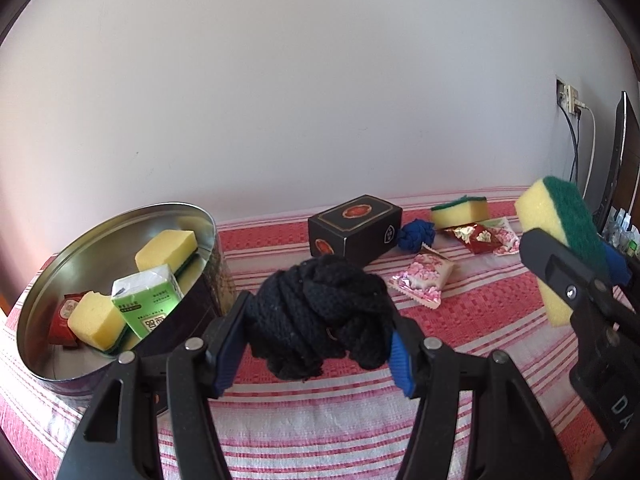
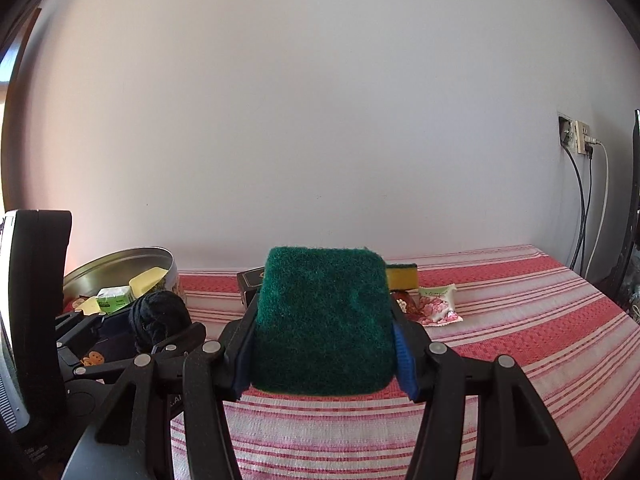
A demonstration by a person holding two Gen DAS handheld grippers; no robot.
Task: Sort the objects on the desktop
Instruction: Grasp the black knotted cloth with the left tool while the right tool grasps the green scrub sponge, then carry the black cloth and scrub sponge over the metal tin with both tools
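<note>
My left gripper (image 1: 316, 344) is shut on a black knitted knot (image 1: 320, 316), held above the striped cloth just right of a round metal tin (image 1: 52, 264). The tin holds two yellow sponges (image 1: 166, 250), a green tissue pack (image 1: 150, 304) and a red packet (image 1: 64, 318). My right gripper (image 2: 324, 356) is shut on a yellow-and-green sponge (image 2: 324, 320), green side facing the camera; it also shows in the left wrist view (image 1: 560, 220). The knot shows in the right wrist view (image 2: 158, 316) too.
On the red-striped cloth (image 1: 320, 420) lie a black box (image 1: 354, 228), a blue knot (image 1: 416, 234), another sponge (image 1: 460, 210), a pink snack pack (image 1: 422, 278) and red packets (image 1: 480, 236). A wall socket with cables (image 1: 570, 98) is at the right.
</note>
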